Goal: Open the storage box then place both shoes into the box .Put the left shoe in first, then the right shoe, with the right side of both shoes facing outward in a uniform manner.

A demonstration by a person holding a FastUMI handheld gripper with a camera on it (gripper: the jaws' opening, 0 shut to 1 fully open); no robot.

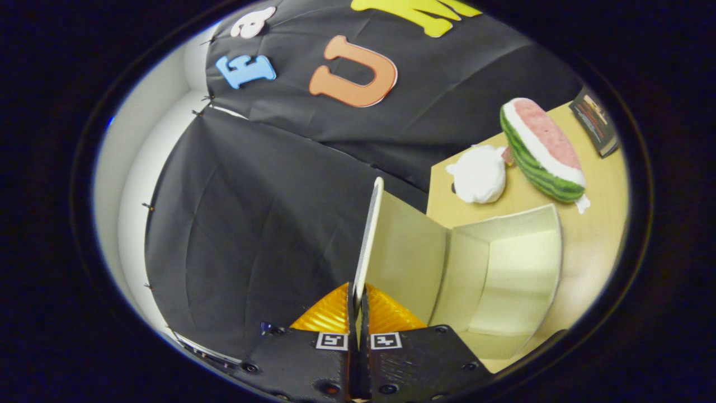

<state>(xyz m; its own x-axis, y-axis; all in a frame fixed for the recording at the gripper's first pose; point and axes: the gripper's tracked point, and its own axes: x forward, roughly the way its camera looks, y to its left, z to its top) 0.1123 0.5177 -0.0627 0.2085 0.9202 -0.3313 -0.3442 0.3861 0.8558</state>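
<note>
My gripper [358, 299] is shut on the edge of the storage box lid [370, 235], a thin pale panel seen edge-on that runs straight ahead from between my fingers. The lid is swung up and away from the storage box [503, 268], a cream box on a wooden table [593, 224]. Its hollow inside is exposed to the right of the lid. The view is rolled sideways.
Beyond the box on the table lie a white plush toy [478, 174] and a watermelon-slice plush [541, 150]. A dark booklet [596, 120] sits at the far table edge. Black cloth walls stand behind the lid, with a white wall further off.
</note>
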